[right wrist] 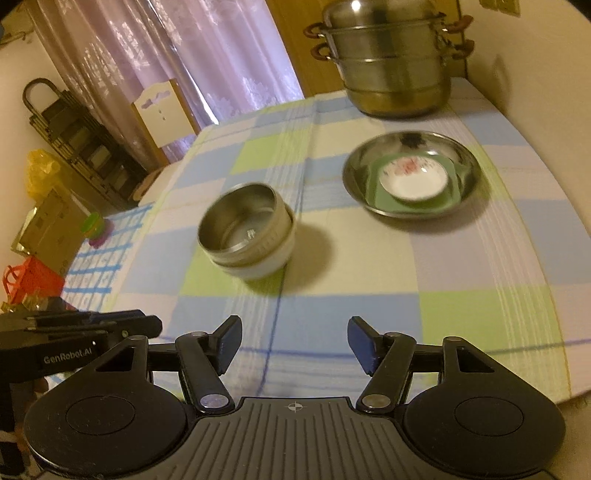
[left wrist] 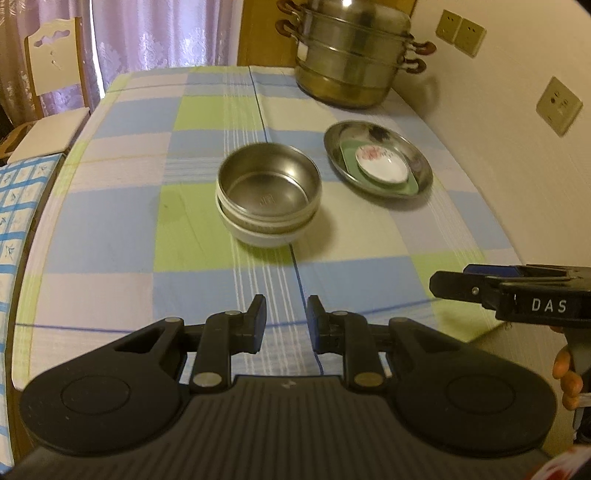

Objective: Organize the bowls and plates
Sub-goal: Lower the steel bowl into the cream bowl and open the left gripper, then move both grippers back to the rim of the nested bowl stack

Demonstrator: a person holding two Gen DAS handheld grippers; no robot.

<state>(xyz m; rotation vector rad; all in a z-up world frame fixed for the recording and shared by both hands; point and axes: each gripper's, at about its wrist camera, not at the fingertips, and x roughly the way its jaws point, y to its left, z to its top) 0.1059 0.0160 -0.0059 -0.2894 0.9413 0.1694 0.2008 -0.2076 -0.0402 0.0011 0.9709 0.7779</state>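
Looming behind plates [left wrist: 378, 162]: steamer pot [left wrist: 351, 55].

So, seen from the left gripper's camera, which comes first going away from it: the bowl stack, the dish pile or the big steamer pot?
From the left gripper:
1. Stacked bowls, straight ahead, mid-table.
2. Steel plate holding a green dish and floral saucer, ahead to the right.
3. Steamer pot, far edge, right.

A table [left wrist: 122, 236] under a checked cloth of blue, green and cream stands against a cream wall [left wrist: 480, 122] with sockets [left wrist: 559, 105]. Behind it hang pale purple curtains [left wrist: 155, 33] — daylight glowing through them. A cream chair [left wrist: 55, 70] stands at the table's left side, a dark rack [right wrist: 79, 142] beyond — the room is dim and yellowish.
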